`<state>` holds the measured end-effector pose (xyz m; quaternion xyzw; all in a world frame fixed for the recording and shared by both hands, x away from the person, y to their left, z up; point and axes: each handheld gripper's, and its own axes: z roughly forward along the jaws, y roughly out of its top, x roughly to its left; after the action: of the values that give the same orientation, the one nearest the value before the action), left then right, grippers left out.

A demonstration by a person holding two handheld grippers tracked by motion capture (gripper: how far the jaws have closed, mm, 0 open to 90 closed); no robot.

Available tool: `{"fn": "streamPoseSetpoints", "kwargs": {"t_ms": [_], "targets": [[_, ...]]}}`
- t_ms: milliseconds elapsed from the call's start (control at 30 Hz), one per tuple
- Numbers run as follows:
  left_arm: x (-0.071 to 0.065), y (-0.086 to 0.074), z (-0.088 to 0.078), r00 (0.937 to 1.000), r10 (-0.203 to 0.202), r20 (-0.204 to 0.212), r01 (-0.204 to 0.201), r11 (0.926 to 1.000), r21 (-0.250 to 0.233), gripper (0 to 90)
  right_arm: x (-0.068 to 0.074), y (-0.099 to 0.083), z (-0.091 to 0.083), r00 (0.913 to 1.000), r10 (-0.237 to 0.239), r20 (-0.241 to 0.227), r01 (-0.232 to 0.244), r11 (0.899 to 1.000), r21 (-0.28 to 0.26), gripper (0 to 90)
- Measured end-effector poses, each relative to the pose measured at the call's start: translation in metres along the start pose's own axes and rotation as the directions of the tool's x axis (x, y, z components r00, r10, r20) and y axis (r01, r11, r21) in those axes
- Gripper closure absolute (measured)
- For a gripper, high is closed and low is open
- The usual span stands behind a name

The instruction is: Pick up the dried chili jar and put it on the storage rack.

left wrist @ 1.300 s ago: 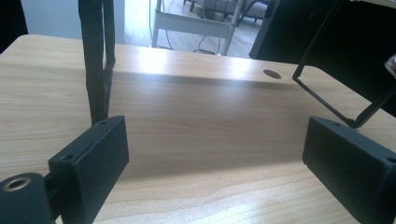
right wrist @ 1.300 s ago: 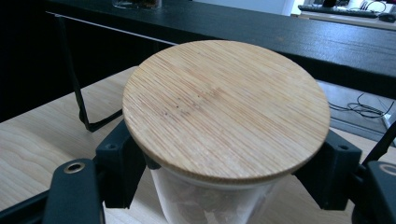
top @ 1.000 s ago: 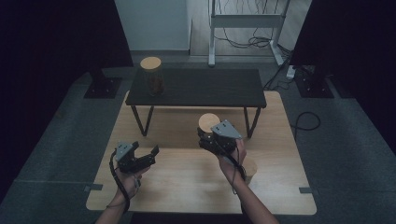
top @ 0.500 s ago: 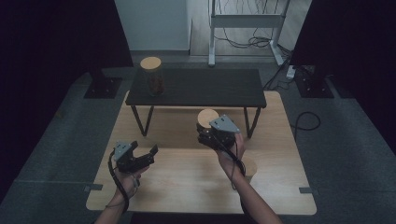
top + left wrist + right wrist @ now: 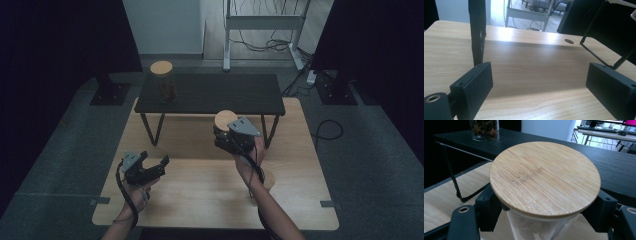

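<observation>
Bamboo-lidded clear glass jar point(image 5: 545, 182): clamped below its lid in the right gripper point(image 5: 231, 138), carried just in front of the black metal shelf point(image 5: 210, 93). Second lidded jar of dried contents point(image 5: 163, 82): on that shelf's left end. Left gripper point(image 5: 148, 167): jaws wide, empty, well short of the shelf. Risk: smooth glass could slip if tilted.

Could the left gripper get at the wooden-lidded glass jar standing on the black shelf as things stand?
Probably yes: the left gripper is open and holds nothing, and the wooden-lidded glass jar stands alone on the black shelf, on that gripper's side.
</observation>
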<state>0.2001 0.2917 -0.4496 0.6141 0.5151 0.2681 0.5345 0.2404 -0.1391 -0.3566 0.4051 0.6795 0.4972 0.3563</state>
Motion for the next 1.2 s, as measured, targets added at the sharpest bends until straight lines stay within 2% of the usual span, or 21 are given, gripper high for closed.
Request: {"fn": "streamPoseSetpoints", "kwargs": {"t_ms": [200,333,833,1200], "targets": [[0.000,0.000,0.000,1.0000,-0.001,-0.002,0.001,1.0000,0.002,6.7,-0.001,0.003,0.001,0.9999,-0.002,0.013,0.002,1.000,-0.003,25.6],[0.000,0.000,0.000,1.0000,-0.002,-0.002,0.002,1.0000,0.002,6.7,0.001,0.005,0.003,0.9994,-0.032,0.016,0.032,0.999,0.008,25.6],[0.001,0.001,-0.001,1.0000,0.000,-0.002,0.000,1.0000,-0.002,6.8,0.002,0.013,0.005,0.9992,-0.031,0.024,0.031,1.000,-0.003,25.6],[0.000,0.001,-0.001,1.0000,-0.002,-0.001,0.002,1.0000,-0.003,6.8,0.005,0.019,0.009,0.9984,-0.048,0.030,0.048,0.999,-0.003,25.6]]}}
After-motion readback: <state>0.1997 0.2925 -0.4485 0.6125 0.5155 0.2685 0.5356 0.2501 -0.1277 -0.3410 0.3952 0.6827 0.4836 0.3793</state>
